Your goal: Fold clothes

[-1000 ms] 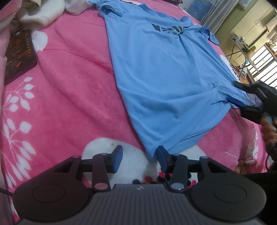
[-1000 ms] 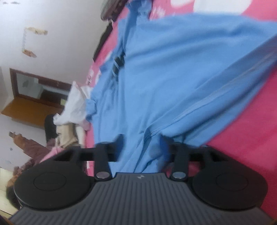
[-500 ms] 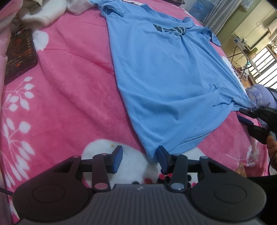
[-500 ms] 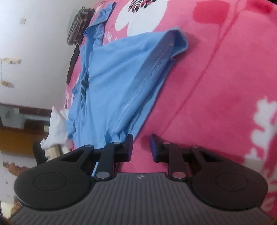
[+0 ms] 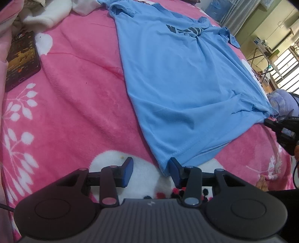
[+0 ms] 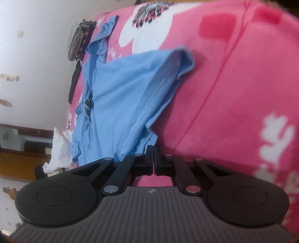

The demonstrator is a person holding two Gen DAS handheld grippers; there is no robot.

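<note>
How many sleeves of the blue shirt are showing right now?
2. One sleeve lies at the far left corner of the blue shirt; the other sleeve lies bunched at the far right, past the dark print. Neither seems hidden.

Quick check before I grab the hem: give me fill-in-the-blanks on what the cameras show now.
1. The T-shirt spread on the pink blanket is ____.
2. The left gripper has its fingers ____ at the T-shirt's hem corner.
3. In the left wrist view, the phone lies to the T-shirt's ____.

Missing words: blue; open; left.
</note>
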